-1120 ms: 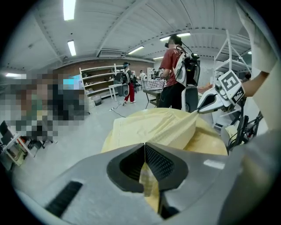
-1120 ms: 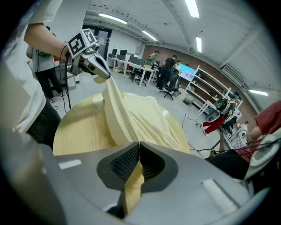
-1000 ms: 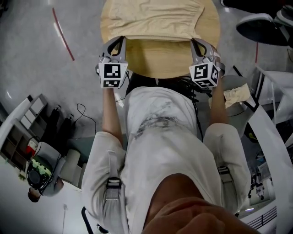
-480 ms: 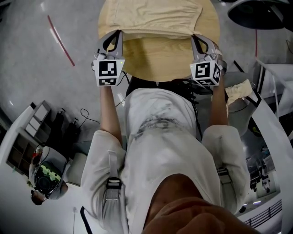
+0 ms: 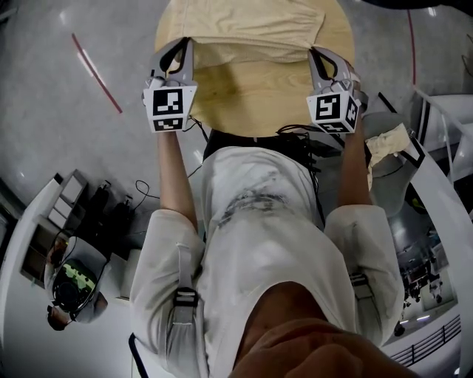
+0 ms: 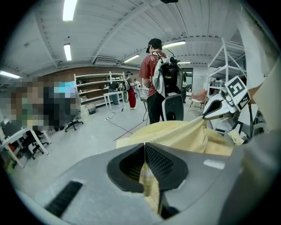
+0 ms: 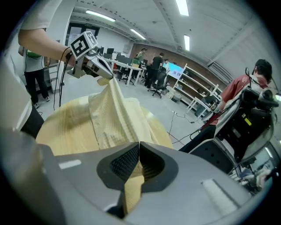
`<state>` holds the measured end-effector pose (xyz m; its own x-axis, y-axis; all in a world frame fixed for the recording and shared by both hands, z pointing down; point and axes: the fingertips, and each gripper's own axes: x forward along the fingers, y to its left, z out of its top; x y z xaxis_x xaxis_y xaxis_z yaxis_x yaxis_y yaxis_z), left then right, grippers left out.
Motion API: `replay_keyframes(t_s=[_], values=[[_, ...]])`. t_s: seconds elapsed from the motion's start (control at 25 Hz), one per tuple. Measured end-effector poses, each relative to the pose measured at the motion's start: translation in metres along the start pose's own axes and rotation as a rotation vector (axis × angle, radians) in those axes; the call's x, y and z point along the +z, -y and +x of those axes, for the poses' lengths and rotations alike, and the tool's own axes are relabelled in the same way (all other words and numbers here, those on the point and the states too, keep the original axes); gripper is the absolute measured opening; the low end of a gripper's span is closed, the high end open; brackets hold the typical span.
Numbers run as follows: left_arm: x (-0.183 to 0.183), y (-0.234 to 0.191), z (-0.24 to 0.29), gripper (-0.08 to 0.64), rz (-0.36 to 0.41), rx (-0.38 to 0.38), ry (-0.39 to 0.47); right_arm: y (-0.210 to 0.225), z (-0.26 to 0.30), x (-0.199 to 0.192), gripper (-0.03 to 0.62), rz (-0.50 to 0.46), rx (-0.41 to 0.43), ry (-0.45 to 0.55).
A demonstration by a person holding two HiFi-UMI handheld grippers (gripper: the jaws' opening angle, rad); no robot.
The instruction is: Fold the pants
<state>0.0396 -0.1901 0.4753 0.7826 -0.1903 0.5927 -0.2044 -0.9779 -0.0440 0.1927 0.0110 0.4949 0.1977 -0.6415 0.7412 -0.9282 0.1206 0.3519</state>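
- Left gripper (image 5: 179, 50) reaches forward and slants downward, its jaws closed tight on a fold of the pants (image 5: 251, 29)
- Right gripper (image 5: 319, 55) is angled down the same way, jaws likewise pinched on the cloth
- Left forearm (image 5: 171, 177) and right forearm (image 5: 356, 170) stretch out ahead, roughly parallel, well apart, both bare from the elbow down

Open-plan lab: shelving (image 6: 94, 87), desks (image 7: 126, 67), ceiling strip lights (image 6: 69, 9).
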Motion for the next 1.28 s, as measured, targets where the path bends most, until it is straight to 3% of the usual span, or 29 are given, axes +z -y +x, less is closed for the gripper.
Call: replay_keyframes(t_s=[1.28], values=[[0.017,-0.052,0.130,0.017,0.006,-0.050,-0.001,0.054,0.077,-0.007,0.017,0.078,-0.037,-0.069]])
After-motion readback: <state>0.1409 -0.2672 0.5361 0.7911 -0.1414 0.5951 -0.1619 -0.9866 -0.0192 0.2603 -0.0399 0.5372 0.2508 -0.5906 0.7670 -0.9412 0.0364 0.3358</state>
